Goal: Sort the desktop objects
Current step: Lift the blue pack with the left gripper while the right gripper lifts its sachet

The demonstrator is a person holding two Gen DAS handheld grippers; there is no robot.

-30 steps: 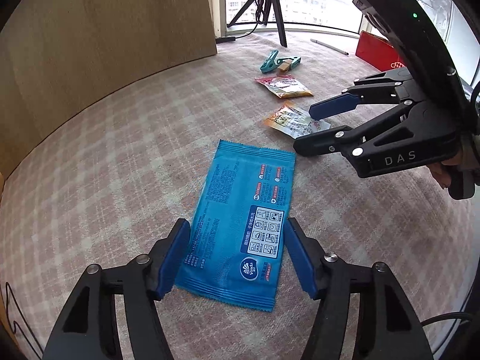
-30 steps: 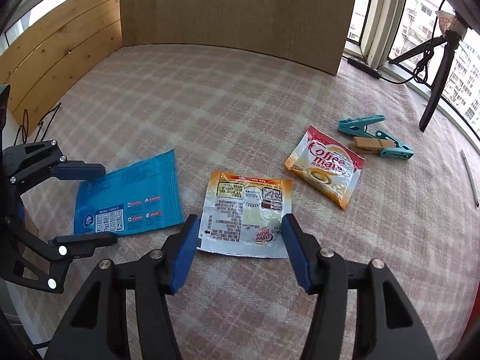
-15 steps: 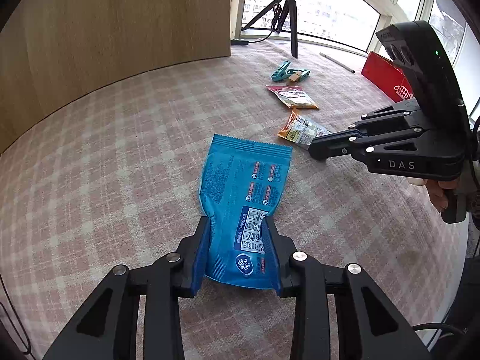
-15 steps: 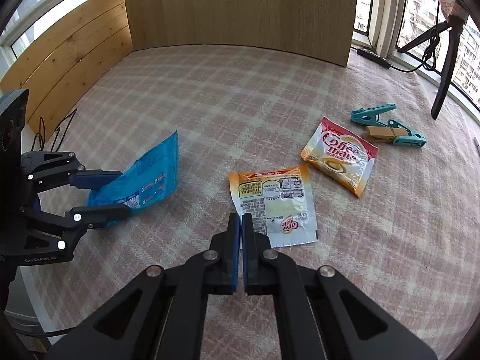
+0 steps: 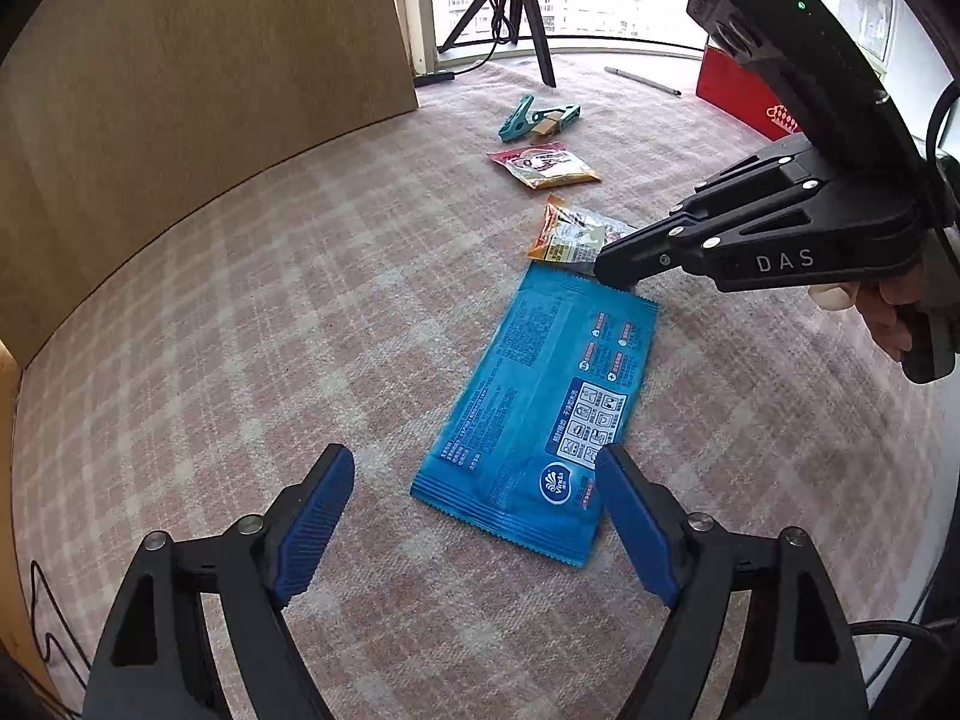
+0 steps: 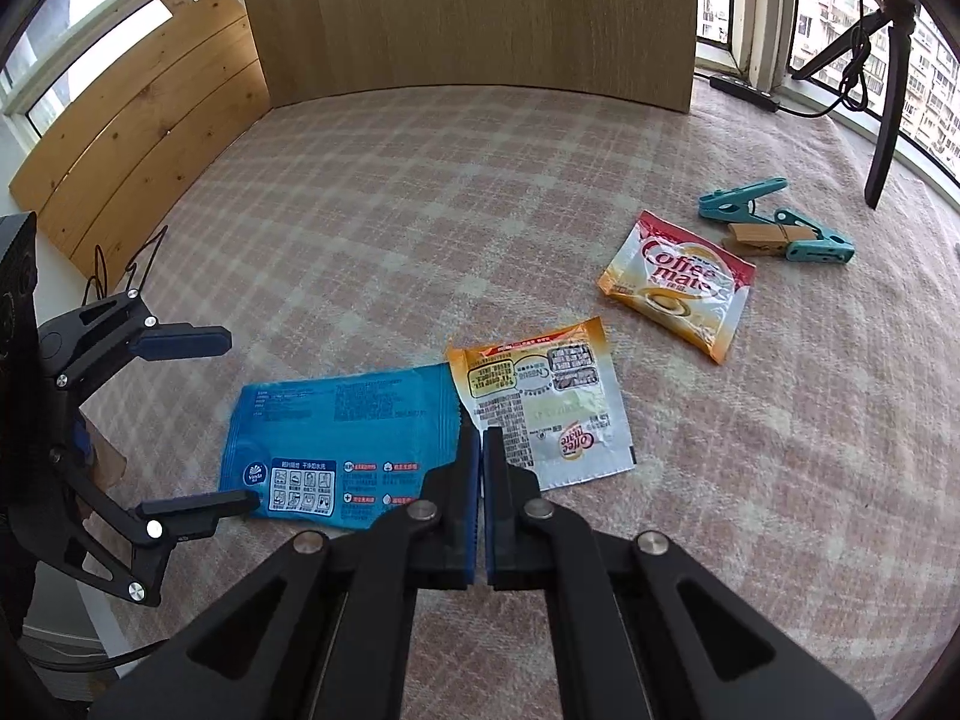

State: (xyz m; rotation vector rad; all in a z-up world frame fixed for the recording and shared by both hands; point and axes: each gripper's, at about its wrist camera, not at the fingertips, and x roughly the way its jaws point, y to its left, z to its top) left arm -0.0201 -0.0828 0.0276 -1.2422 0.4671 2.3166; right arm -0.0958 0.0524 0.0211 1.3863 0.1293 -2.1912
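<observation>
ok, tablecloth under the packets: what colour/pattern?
Pink-and-cream plaid tablecloth, a checked weave all over; clearest in the right wrist view.

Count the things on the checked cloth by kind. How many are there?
Blue wipes pack: 1
Coffee creamer sachets: 2
Teal clips: 2
Wooden clothespin: 1
Total: 6
</observation>
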